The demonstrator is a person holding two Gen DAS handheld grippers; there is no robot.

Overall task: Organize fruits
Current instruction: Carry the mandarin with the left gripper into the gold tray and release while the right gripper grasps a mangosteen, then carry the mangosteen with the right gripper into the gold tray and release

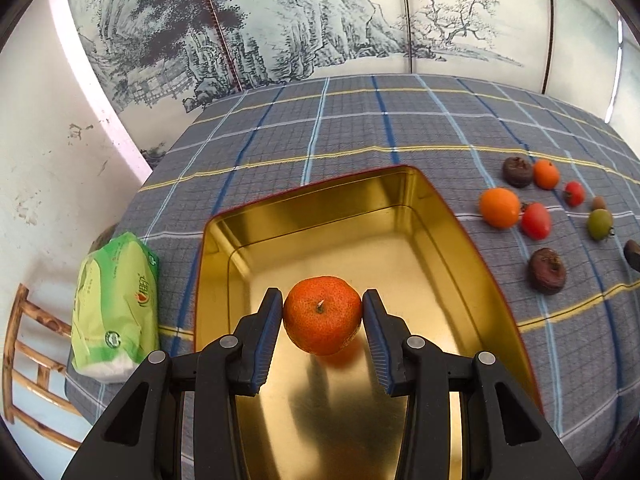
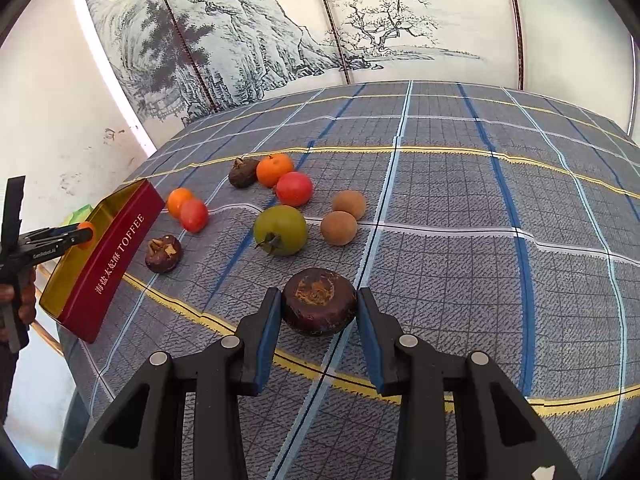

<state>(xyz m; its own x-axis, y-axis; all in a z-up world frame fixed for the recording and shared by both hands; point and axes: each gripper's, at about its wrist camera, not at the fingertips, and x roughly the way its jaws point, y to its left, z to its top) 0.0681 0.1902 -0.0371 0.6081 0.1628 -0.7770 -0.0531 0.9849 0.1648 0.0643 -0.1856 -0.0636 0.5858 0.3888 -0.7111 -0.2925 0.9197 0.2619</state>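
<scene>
Left gripper (image 1: 322, 312): black arms, blue ribbed pads pressed on either side of a mandarin (image 1: 322, 320), round, pitted orange peel with stem stub, held above the tin's floor.
Tin (image 1: 400, 184): rectangular, rounded corners, polished gold interior, red outer wall lettered TOFFEE; no fruit lying in it.
Right gripper (image 2: 318, 310): same make, pads clamped on a dark purple fruit (image 2: 319, 306), squat, matte, rough tan scar on top, at the checked tablecloth (image 2: 460, 200), woven grey.
Loose on the cloth: green tomato (image 2: 281, 230), smooth; two brown fruits (image 2: 338, 228), dull-skinned.
Tissue pack (image 1: 114, 304): green plastic, soft, beside the tin.
</scene>
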